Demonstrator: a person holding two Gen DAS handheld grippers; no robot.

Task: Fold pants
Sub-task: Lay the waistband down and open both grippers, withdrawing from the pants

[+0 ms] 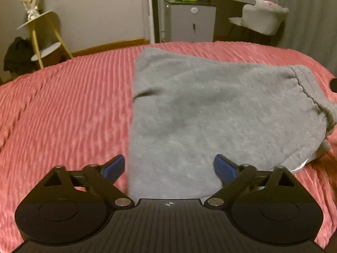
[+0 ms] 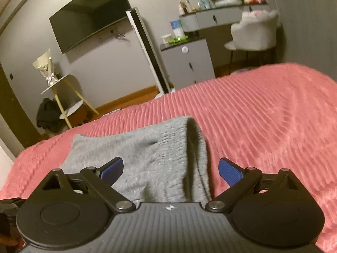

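Grey fleece pants [image 1: 210,116] lie folded in a compact rectangle on the pink bedspread [image 1: 63,116]. Their elastic waistband shows at the right end in the left wrist view and in the middle of the right wrist view [image 2: 179,151]. My left gripper [image 1: 169,168] is open and empty, hovering over the near left part of the pants. My right gripper [image 2: 170,170] is open and empty, over the waistband end of the pants [image 2: 137,158].
The ribbed pink bedspread [image 2: 263,116] covers the bed on all sides of the pants. Beyond the far edge stand a yellow-legged side table [image 1: 46,40], a grey cabinet [image 1: 191,23], a white chair [image 1: 263,19] and a wall television [image 2: 90,14].
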